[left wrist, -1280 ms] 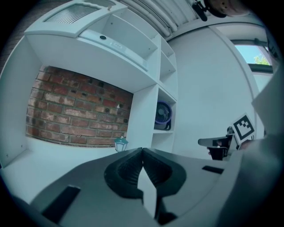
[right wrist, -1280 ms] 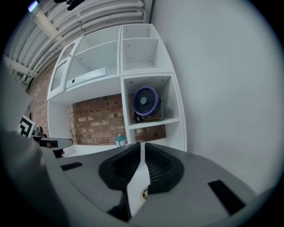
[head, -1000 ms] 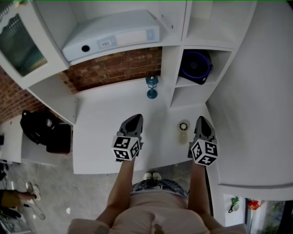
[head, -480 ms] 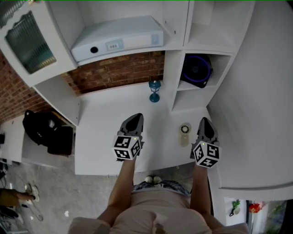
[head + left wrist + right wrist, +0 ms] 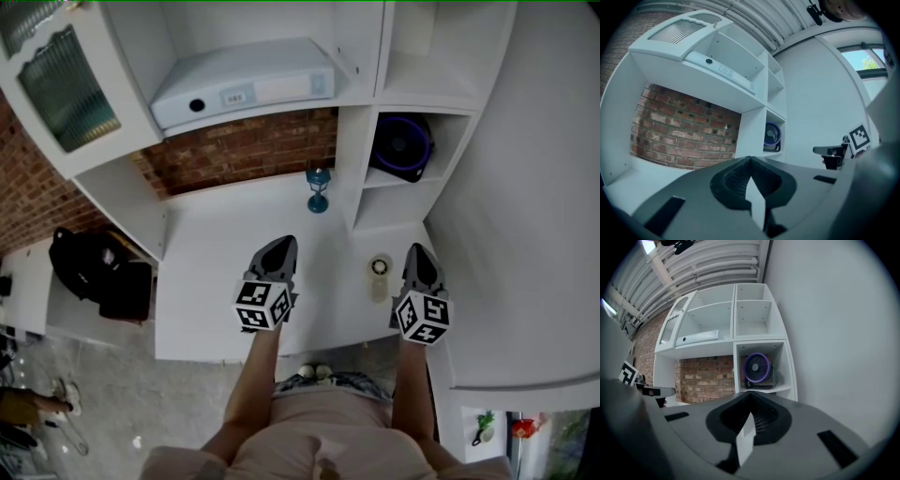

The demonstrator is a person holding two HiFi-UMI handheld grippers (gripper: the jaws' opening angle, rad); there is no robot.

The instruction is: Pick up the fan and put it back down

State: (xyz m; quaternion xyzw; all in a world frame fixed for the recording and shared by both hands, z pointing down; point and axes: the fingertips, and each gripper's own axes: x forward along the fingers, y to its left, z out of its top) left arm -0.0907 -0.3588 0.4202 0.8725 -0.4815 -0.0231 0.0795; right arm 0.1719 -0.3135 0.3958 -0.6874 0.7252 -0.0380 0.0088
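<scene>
A small purple fan [image 5: 401, 145] stands upright in the lower cubby of the white shelf unit, beyond the desk at the right. It also shows in the left gripper view, fan [image 5: 772, 136], and straight ahead in the right gripper view, fan [image 5: 757, 367]. My left gripper [image 5: 279, 246] hovers over the white desk [image 5: 216, 272] near its front edge, shut and holding nothing. My right gripper [image 5: 419, 251] is level with it at the desk's right end, also shut and empty. Both point toward the shelves, well short of the fan.
A small blue lantern-like ornament [image 5: 319, 187] stands at the back of the desk by the cubby wall. A round white object [image 5: 379, 267] lies between the grippers. A white box [image 5: 244, 84] rests on the upper shelf. A black bag [image 5: 94, 267] sits at the left.
Both grippers stay where they were, jaws still closed. Only the head view has shifted slightly.
</scene>
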